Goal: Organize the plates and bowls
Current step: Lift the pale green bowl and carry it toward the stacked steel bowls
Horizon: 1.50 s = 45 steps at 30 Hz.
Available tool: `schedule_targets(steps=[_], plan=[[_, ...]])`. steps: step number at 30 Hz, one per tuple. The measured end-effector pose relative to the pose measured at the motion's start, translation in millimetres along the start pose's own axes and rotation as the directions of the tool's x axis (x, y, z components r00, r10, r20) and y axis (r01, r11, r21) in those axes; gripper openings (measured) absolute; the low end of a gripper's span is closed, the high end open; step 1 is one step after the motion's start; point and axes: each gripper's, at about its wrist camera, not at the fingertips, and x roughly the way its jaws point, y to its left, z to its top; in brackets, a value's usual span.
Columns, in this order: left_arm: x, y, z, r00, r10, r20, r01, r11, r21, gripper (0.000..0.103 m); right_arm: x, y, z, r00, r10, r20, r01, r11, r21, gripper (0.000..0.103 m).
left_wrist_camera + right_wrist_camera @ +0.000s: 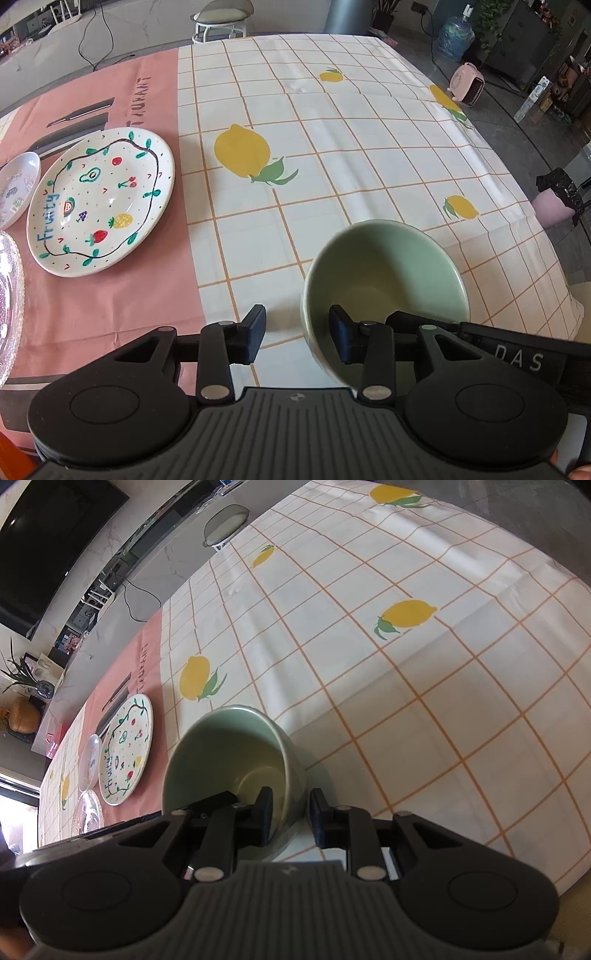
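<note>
A pale green bowl (384, 291) is held tilted above the lemon-print tablecloth. My left gripper (297, 338) straddles its near rim, left finger outside, right finger inside, with a wide gap. My right gripper (290, 819) also straddles the rim of the same bowl (232, 760), one finger inside and one outside, close on the wall. A white plate (101, 201) painted with fruits and the word "Fruity" lies on the pink mat at left; it also shows in the right wrist view (127, 751). A small white dish (16, 188) and a clear glass plate (9, 302) lie beside it.
The tablecloth (351, 129) covers the table. A stool (219, 22) stands beyond the far edge. A pink heater (467, 83) and a water bottle (456, 37) stand on the floor at right. The table's right edge drops off near the bowl.
</note>
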Motion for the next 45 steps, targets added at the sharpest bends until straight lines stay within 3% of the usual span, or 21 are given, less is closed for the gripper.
schedule_targets(steps=[5, 7, 8, 9, 10, 12, 19, 27, 39, 45], plan=[[-0.5, -2.5, -4.1, 0.999, 0.016, 0.037, -0.016, 1.0, -0.012, 0.049, -0.1, -7.3, -0.2, 0.999, 0.035, -0.001, -0.035, 0.998, 0.06, 0.019], [-1.0, -3.4, -2.8, 1.0, 0.003, 0.031, -0.003, 1.0, -0.008, 0.038, -0.7, -7.2, -0.8, 0.999, 0.036, 0.004, -0.036, 0.997, 0.062, 0.019], [-1.4, -3.7, -2.2, 1.0, -0.015, 0.022, 0.015, 1.0, -0.013, 0.025, -1.0, -6.6, -1.2, 0.999, 0.034, 0.007, -0.034, 0.998, 0.056, 0.019], [-1.9, -4.6, -1.4, 0.999, -0.033, 0.006, 0.033, 0.999, -0.033, 0.019, -1.2, -5.3, -1.7, 0.999, 0.031, 0.007, -0.031, 0.998, 0.048, 0.019], [-2.3, -5.3, -0.3, 1.0, -0.021, -0.004, 0.021, 0.998, -0.059, 0.017, -0.7, -3.6, -1.9, 1.0, 0.026, 0.009, -0.026, 0.999, 0.035, 0.019], [-2.5, -7.6, 2.0, 0.999, 0.009, -0.031, -0.013, 0.994, -0.105, 0.017, -0.6, -4.1, -2.2, 1.0, 0.027, 0.012, -0.027, 0.999, 0.047, 0.019], [-5.7, -12.1, 5.1, 0.997, 0.012, -0.076, -0.02, 0.994, -0.108, 0.017, -7.6, -12.2, -2.8, 0.999, 0.043, 0.026, -0.045, 0.996, 0.073, 0.019], [-25.3, -11.6, 12.9, 0.998, -0.007, -0.058, 0.0, 0.992, -0.123, 0.016, -24.0, -7.3, -1.6, 0.994, 0.079, 0.078, -0.084, 0.995, 0.052, 0.019], [-58.4, -28.5, 20.1, 0.998, 0.046, -0.051, -0.051, 0.993, -0.108, 0.016, -55.0, 6.2, -5.3, 0.984, 0.094, 0.149, -0.1, 0.994, 0.033, 0.019], [-88.2, -31.5, 16.2, 0.996, 0.087, -0.03, -0.089, 0.993, -0.083, 0.016, -75.2, 12.2, -13.6, 0.976, 0.141, 0.168, -0.144, 0.989, 0.01, 0.019]])
